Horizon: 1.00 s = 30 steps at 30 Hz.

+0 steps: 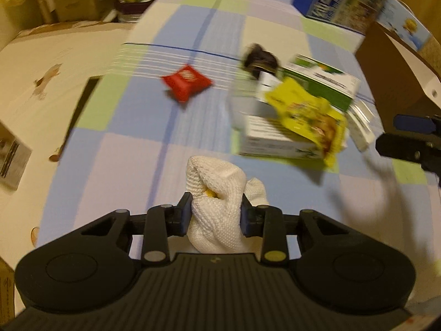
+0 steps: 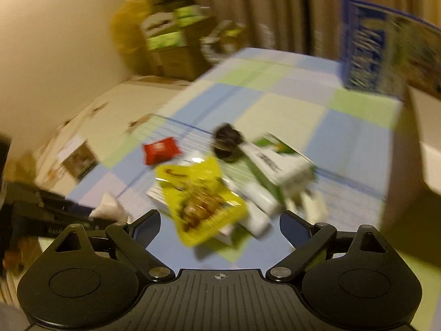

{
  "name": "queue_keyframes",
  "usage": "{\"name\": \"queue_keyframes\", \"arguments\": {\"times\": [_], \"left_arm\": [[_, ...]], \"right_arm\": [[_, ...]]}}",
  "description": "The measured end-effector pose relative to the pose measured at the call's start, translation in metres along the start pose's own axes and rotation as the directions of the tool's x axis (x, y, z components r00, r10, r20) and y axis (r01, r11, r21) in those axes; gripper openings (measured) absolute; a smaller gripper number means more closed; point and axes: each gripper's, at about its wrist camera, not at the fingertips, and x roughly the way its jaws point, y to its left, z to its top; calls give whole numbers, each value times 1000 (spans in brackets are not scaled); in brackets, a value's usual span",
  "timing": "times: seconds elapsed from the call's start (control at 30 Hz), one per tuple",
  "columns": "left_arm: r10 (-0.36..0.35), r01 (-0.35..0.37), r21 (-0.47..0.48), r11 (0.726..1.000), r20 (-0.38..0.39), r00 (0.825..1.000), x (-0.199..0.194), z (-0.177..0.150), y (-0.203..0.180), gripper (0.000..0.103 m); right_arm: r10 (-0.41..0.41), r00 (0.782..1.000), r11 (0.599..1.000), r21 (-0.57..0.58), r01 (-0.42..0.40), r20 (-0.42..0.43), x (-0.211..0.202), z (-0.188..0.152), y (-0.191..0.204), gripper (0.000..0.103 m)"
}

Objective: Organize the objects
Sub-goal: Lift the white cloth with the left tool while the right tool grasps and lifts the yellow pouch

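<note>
On the checked bench cloth (image 1: 171, 143), only my left wrist view showed the knitted white glove (image 1: 217, 207) bunched upright, clamped in my left gripper (image 1: 216, 215). My right gripper (image 2: 220, 224) had its jaws wide apart before a crinkled yellow snack packet (image 2: 198, 193) lying on flat white-and-green boxes (image 2: 278, 171), blurred.

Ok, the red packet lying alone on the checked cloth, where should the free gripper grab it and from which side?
Take the red packet across its puffed middle, coming down from above with the right gripper, whose jaws stand open. It lies flat, apart from the pile, so both long edges look free; blur hides its seams.
</note>
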Motion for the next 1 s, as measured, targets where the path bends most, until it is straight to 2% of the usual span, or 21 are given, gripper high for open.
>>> {"name": "queue_keyframes", "arguments": {"times": [0.13, 0.23, 0.43, 0.53, 0.6, 0.63, 0.67, 0.8, 1.0], "left_arm": [[7, -6, -57, 998, 9, 1000, -4, 3, 22, 29], [11, -11, -71, 997, 11, 1000, -5, 4, 32, 29], [1, -1, -80, 997, 1, 1000, -1, 5, 42, 29], [-8, 8, -76, 997, 2, 1000, 0, 7, 43, 29], [-15, 15, -72, 997, 1, 1000, 1, 9, 44, 29], [-19, 19, -70, 997, 1, 1000, 2, 9, 45, 29], [-22, 23, -68, 997, 1, 1000, 2, 10, 45, 29], [-30, 30, -55, 998, 1, 1000, 4, 13, 46, 29], [-42, 42, -38, 998, -1, 999, 6, 16, 46, 29]], "right_arm": [[57, 998, 990, -124, -61, -33, 29, 12, 16, 91], [67, 995, 979, -187, -79, -73, 52, 17, 20, 91], [69, 982, 966, -235, -110, -176, 89, 23, 21, 91], [72, 978, 960, -251, -121, -196, 96, 23, 20, 91], [64, 979, 956, -269, -116, -195, 99, 24, 22, 82], [61, 978, 953, -278, -117, -201, 101, 24, 23, 70], [62, 975, 950, -285, -123, -214, 104, 24, 24, 67], [57, 978, 948, -297, -116, -201, 101, 24, 25, 65], [59, 988, 966, -241, -93, -144, 84, 26, 20, 55]]}}
